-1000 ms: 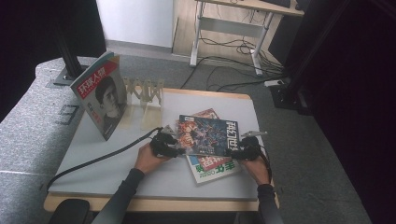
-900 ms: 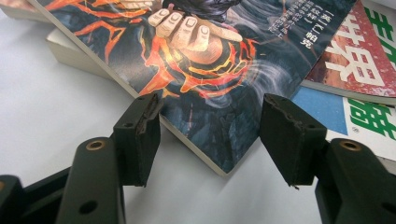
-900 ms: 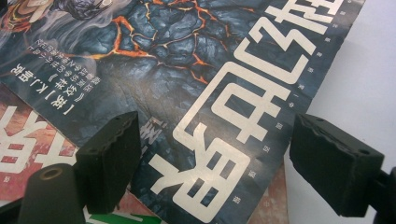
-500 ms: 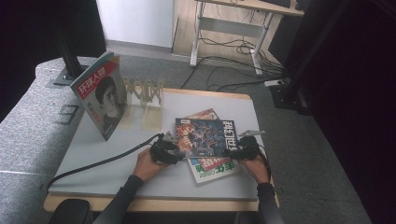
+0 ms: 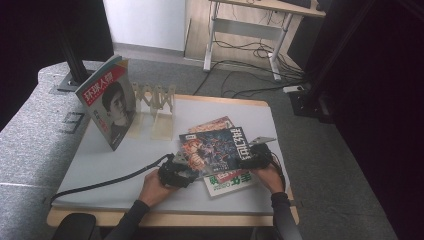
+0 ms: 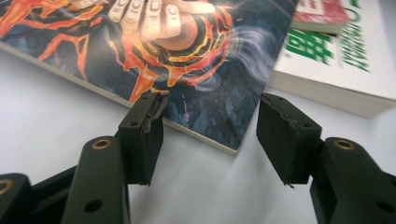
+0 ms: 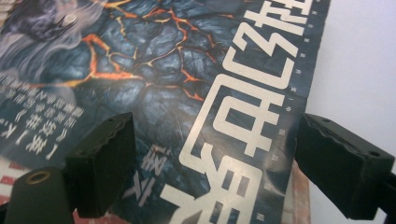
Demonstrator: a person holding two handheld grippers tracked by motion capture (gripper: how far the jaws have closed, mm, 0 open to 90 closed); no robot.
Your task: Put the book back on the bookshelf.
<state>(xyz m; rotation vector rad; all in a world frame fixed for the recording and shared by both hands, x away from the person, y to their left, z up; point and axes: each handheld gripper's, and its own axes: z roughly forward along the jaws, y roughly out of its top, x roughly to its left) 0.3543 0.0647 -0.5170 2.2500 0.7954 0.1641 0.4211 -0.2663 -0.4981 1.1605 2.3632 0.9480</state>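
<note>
High view: a person's two forearms reach in from the bottom edge over a white table. Each hand holds a black two-jaw gripper. Between them lies a dark blue magazine with orange lava art and large white characters. It sits on top of a small pile near the front right of the table, over a green and white magazine and a red one that peeks out behind. The left gripper is at the dark magazine's near left corner, and the right gripper is at its right edge.

Left gripper view: the jaws stand wide apart, holding nothing. The dark magazine's corner lies just beyond the gap between them, flat on the table, with the green and white magazine to its right.

Right gripper view: the jaws are spread wide and grip nothing. The dark magazine's cover with the white characters fills the space between and beyond them.

At the back left of the table, another magazine with a red title band and a portrait stands upright, just beside a pale wooden rack.
</note>
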